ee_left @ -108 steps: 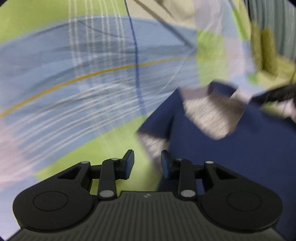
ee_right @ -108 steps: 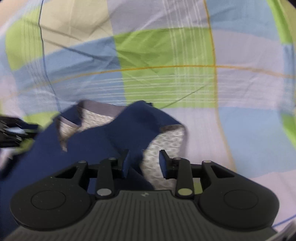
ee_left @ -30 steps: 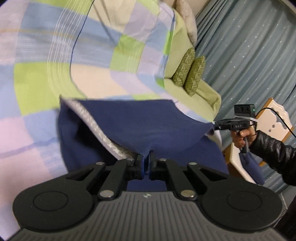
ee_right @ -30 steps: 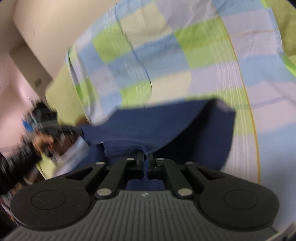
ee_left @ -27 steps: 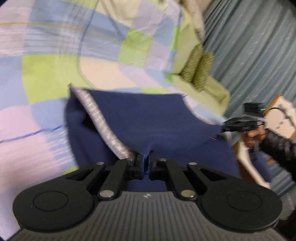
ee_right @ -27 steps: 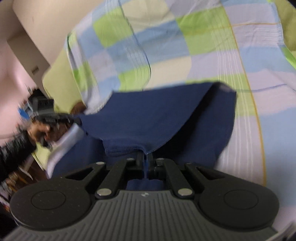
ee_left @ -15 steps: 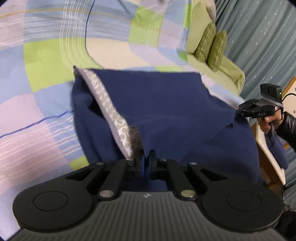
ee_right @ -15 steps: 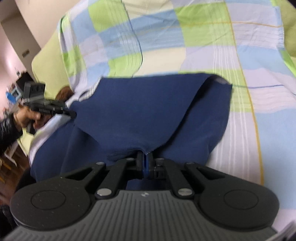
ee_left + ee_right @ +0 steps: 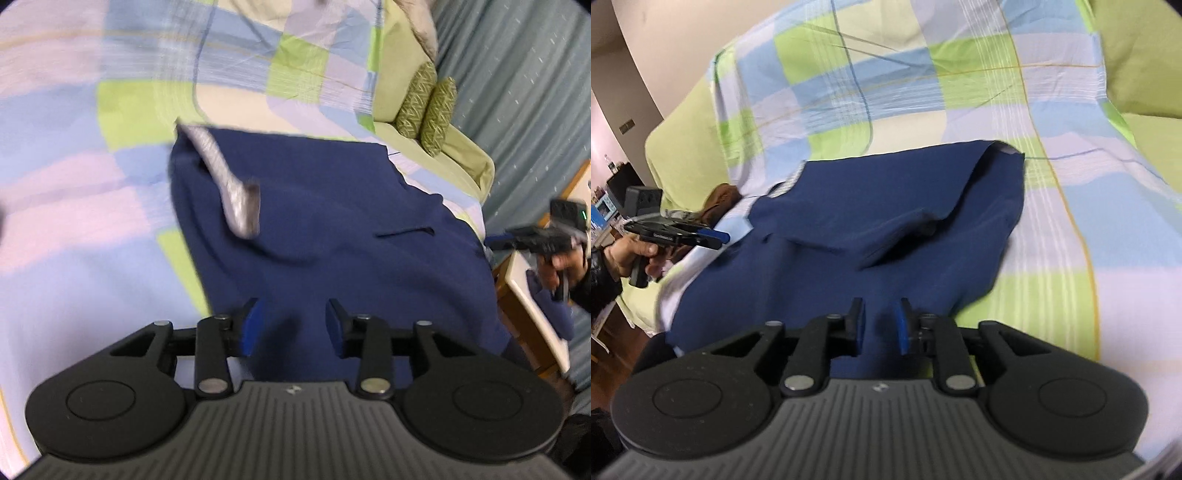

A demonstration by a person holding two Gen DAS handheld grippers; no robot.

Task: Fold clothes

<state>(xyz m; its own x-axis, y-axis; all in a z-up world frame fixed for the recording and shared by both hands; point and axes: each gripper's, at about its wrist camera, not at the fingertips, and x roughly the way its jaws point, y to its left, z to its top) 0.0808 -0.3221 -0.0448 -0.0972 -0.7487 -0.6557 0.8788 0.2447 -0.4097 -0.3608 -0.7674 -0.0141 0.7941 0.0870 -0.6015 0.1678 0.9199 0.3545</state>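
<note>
A navy blue garment (image 9: 332, 229) lies spread on the checked bedspread (image 9: 110, 184), with a grey patterned inner band (image 9: 232, 192) turned up near its far left corner. My left gripper (image 9: 291, 321) is open and empty just above its near edge. In the right wrist view the same garment (image 9: 886, 214) lies folded over on itself, and my right gripper (image 9: 879, 321) is open and empty over its near edge. Each view shows the other hand-held gripper off to the side: the right one (image 9: 532, 236) and the left one (image 9: 676, 232).
The bed carries a green, blue and lilac checked cover (image 9: 960, 74). Two green cushions (image 9: 424, 107) lie at the far edge by a grey-blue curtain (image 9: 524, 92). A wooden piece of furniture (image 9: 528, 306) stands beside the bed. A brown item (image 9: 720, 201) lies past the garment.
Both grippers have opened and let go of the garment, which has dropped flat onto the bed. Both have drawn back a little from its edge.
</note>
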